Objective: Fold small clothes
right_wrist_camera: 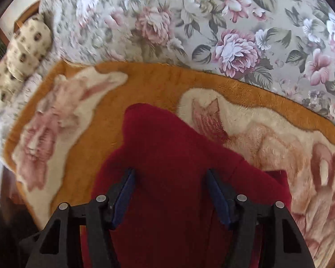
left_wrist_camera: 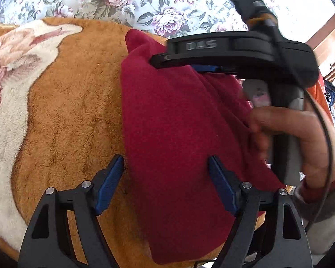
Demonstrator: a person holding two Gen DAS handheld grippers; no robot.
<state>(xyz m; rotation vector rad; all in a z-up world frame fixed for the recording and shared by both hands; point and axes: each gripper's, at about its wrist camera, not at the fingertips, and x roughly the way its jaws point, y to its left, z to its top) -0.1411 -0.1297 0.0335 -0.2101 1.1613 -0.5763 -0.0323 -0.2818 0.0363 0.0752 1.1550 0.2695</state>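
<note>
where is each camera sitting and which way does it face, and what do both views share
Left wrist view: sits on the left gripper, looking steeply down along its open blue-padded fingers at the dark red fleece garment on the orange plush floral blanket; the right gripper and the hand holding it show.
Right wrist view: sits on the right gripper, looking down over the garment toward the grey rose-print bedsheet; only its own fingers show, jaws apart.
Shared: garment, blanket, bedsheet.

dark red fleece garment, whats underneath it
The dark red fleece garment lies on an orange plush blanket with cream and pink flowers, which is spread over a grey floral bedsheet. The blanket's pattern directly beneath the garment is covered and cannot be seen.
</note>
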